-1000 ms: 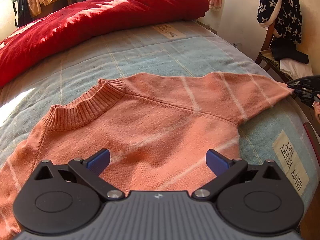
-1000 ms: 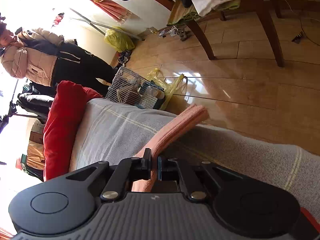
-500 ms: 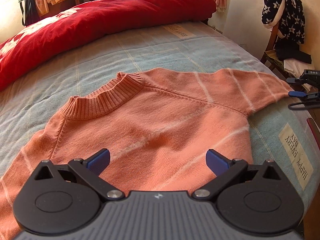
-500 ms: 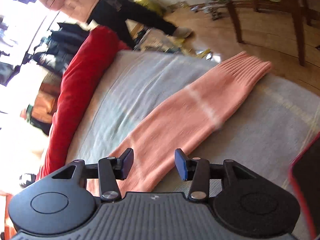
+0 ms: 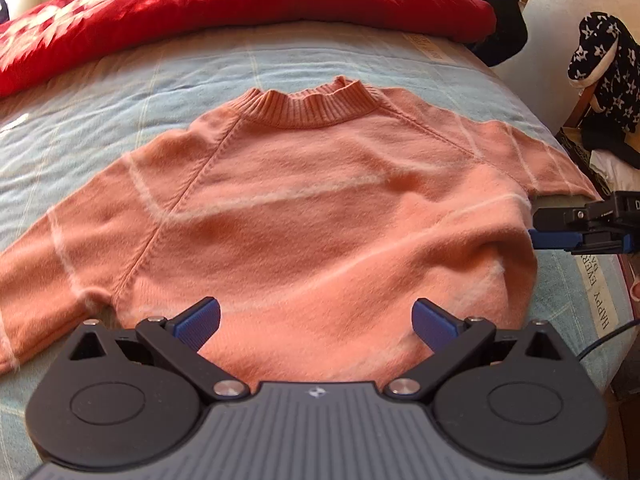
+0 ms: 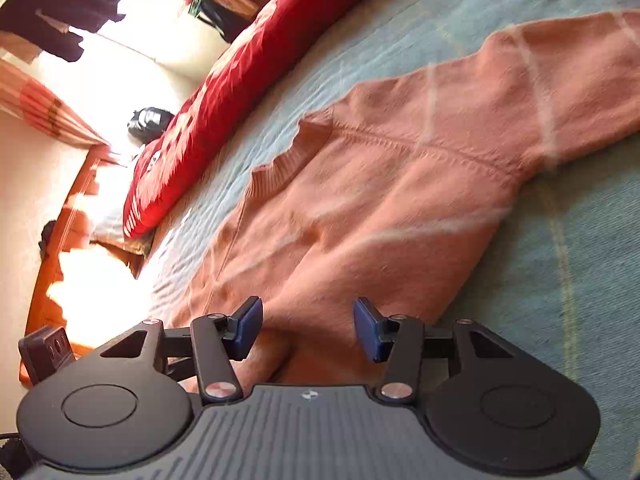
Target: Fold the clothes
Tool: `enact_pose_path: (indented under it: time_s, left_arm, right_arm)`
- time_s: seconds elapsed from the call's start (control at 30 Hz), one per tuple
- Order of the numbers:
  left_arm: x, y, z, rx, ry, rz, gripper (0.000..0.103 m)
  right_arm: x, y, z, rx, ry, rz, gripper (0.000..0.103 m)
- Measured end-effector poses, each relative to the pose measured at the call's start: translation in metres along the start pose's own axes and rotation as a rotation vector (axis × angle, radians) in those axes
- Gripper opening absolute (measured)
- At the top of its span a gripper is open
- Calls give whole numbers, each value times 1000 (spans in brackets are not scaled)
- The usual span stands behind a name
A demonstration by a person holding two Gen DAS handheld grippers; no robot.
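Note:
A salmon-pink knitted sweater (image 5: 320, 208) with thin pale stripes lies flat on the bed, collar (image 5: 316, 108) away from me and both sleeves spread out. My left gripper (image 5: 316, 320) hangs open and wide over the sweater's lower hem, with nothing pinched. In the left wrist view my right gripper (image 5: 580, 228) shows at the right edge, beside the sweater's side under the right sleeve. In its own view the right gripper (image 6: 309, 328) hovers over the sweater (image 6: 400, 184) near the hem corner; its jaws are opening and the pads press on nothing.
The light blue bedspread (image 5: 120, 92) carries the sweater. A red duvet (image 5: 200, 4) is bunched along the far side of the bed. At the far right a chair holds a star-patterned dark garment (image 5: 604, 80). The bed's right edge lies close to the right gripper.
The right gripper let go of the sleeve cuff, opened, and swung from the bed's edge to the sweater's body. The left gripper shifted sideways, so the sweater now sits centred before it.

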State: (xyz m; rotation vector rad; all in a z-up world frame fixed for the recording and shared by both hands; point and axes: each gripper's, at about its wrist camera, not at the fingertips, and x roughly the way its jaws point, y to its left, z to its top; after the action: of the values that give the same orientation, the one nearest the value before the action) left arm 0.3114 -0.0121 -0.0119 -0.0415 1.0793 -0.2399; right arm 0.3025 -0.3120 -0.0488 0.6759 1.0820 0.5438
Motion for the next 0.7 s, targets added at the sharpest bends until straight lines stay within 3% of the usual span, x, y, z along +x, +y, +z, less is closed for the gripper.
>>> enact_pose_path:
  time_s: [0.13, 0.27, 0.5, 0.7]
  left_arm:
    - [1, 46, -17, -186, 40, -20, 101]
    - [-15, 92, -26, -340, -13, -29, 101]
    - [-8, 148, -28, -502, -65, -87, 101]
    - [12, 182, -31, -652, -95, -107, 101]
  right_arm:
    - [0, 17, -13, -15, -9, -52, 64]
    - [-4, 35, -10, -49, -34, -73, 64]
    - [13, 76, -2, -95, -93, -25, 64]
    - [39, 105, -9, -149, -57, -11, 64]
